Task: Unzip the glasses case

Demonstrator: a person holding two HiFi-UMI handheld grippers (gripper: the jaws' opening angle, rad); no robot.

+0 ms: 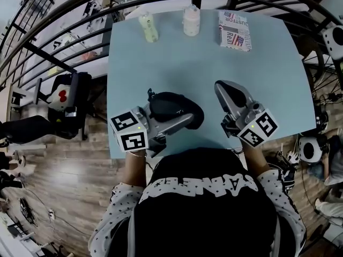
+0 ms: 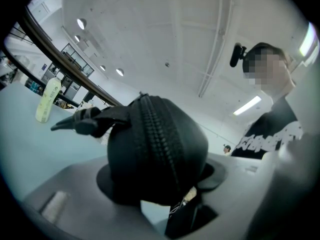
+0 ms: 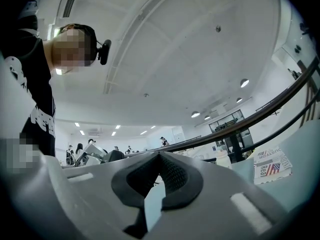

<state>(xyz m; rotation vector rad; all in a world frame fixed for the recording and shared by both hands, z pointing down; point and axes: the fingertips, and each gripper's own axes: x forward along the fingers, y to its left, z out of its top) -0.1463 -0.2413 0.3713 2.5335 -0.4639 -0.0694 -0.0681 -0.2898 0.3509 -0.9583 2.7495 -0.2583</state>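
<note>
The person wears a black top [image 1: 203,224] with white block lettering [image 1: 206,188] and white sleeves [image 1: 113,218] dotted black. The left tool [image 1: 179,119] and right tool [image 1: 225,90] are light grey with dark pads. Behind each tool's jaws sits a white cube [image 1: 130,133] of black square markers.

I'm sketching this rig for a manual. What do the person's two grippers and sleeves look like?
The left gripper and right gripper are smooth grey plastic tongs with dark ribbed pads. Each carries a white cube printed with black square markers. The sleeves are white with small dark dots, on a black top with white lettering.
</note>
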